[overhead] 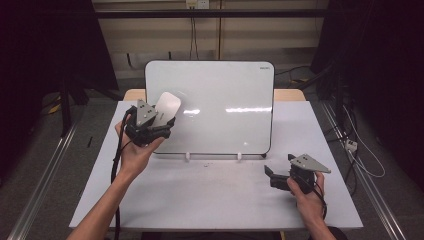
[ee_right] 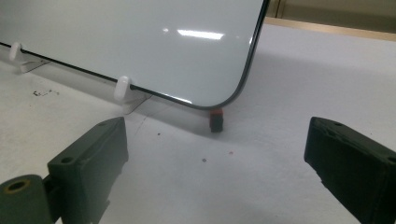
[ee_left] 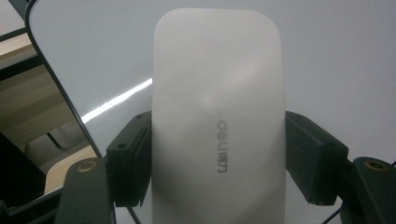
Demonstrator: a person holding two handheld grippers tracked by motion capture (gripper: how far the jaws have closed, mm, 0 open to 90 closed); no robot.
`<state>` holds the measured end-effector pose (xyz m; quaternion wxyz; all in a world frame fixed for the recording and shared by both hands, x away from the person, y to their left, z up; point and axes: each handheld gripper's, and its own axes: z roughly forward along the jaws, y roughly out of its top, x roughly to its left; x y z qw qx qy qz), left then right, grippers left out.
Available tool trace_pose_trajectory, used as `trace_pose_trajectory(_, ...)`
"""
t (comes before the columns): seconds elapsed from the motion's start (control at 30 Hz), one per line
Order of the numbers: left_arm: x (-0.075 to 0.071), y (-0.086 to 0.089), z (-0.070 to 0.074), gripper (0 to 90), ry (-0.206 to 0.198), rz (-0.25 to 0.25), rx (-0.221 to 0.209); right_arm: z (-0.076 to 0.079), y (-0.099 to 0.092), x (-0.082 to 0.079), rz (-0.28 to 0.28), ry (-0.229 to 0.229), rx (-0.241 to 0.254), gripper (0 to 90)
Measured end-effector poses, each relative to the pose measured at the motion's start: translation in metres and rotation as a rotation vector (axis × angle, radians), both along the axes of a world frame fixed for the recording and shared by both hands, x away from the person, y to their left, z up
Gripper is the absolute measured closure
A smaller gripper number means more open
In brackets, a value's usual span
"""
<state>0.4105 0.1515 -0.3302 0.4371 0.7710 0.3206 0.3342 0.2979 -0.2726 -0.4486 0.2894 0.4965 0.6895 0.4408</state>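
A whiteboard leans upright on the white table, held by small white clips. My left gripper is shut on a white oblong eraser marked "deli" and holds it up against the board's left part. In the left gripper view the eraser sits between both black jaws, with the board behind it. My right gripper rests low at the table's right front, open with nothing between its jaws, facing the board's lower right corner. A small red-topped black cap lies under that corner.
Dark floor, cables and metal rails flank the table on both sides. A wooden surface shows behind the board. The table in front of the board is bare white with a few small specks.
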Motion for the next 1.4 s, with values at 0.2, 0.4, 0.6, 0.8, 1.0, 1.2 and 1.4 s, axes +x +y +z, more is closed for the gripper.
trace_pose_trajectory(0.2,-0.006,0.007,0.000,31.1,0.002,0.014,0.002,0.000,0.000,0.000,0.004,0.000,-0.002,6.2)
trace_pose_trajectory(0.4,-0.012,0.013,-0.002,31.1,0.004,0.029,0.025,0.000,0.000,-0.001,0.005,0.000,-0.003,6.2)
trace_pose_trajectory(0.6,-0.017,0.020,-0.007,31.1,0.008,0.053,0.025,0.000,0.000,0.000,0.014,-0.006,-0.007,6.2)
trace_pose_trajectory(0.8,-0.020,0.021,-0.016,31.1,0.015,0.059,0.048,-0.001,0.000,0.000,0.019,-0.004,-0.008,6.1)
trace_pose_trajectory(1.0,-0.022,0.022,-0.025,31.1,0.009,0.063,0.070,-0.001,0.001,-0.001,0.021,-0.004,-0.007,6.1)
trace_pose_trajectory(1.2,-0.019,0.019,-0.038,31.1,0.021,0.036,0.107,-0.001,0.001,-0.001,0.019,-0.002,-0.006,6.1)
trace_pose_trajectory(1.4,-0.014,0.013,-0.045,31.1,0.014,0.021,0.127,0.000,0.002,-0.001,0.017,-0.001,-0.007,6.1)
